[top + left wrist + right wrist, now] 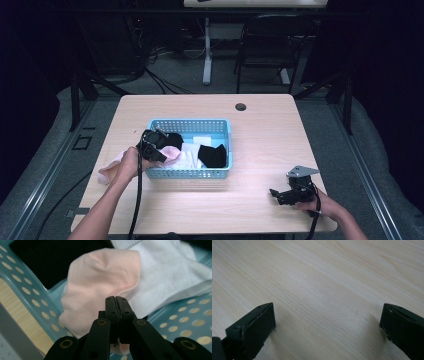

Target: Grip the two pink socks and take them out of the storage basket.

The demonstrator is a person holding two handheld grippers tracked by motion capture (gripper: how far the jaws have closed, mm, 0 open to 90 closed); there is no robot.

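view: looks along the right gripper (327, 325), tilted down at the table (329, 272)
jaws: wide apart, one black pad at lower left, the other at lower right
between jaws: bare light wood, nothing gripped
ahead of jaws: wood grain runs diagonally across the top
contact: left pad's tip sits just at the surface; touching or hovering, can't tell
shadow: faint, beside each pad

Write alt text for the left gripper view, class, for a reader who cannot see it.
The left gripper has its black jaws shut on the edge of a pale pink sock that lies over the rim of a light blue perforated basket. A white cloth lies beside the sock, a black cloth behind it.
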